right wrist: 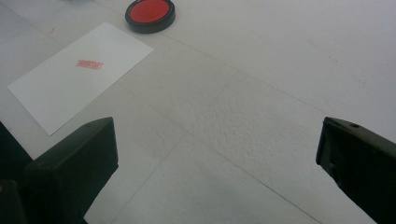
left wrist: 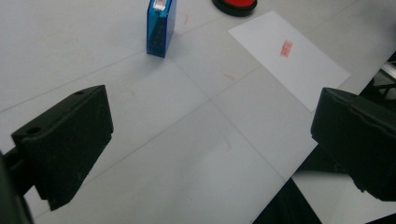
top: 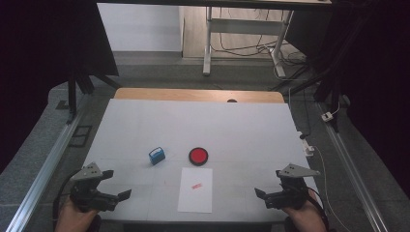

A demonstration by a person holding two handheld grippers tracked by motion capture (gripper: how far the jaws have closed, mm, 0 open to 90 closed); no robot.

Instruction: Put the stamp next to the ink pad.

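since both grippers' fingers [left wrist: 65, 144] were held apart and empty, the small blue plastic stamp [top: 156, 155] could be toppled, the white paper sheet [top: 196, 190] smudged.

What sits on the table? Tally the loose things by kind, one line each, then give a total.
Blue stamp: 1
Red ink pad: 1
White sheet of paper, with a red stamp mark on it: 1
Total: 3
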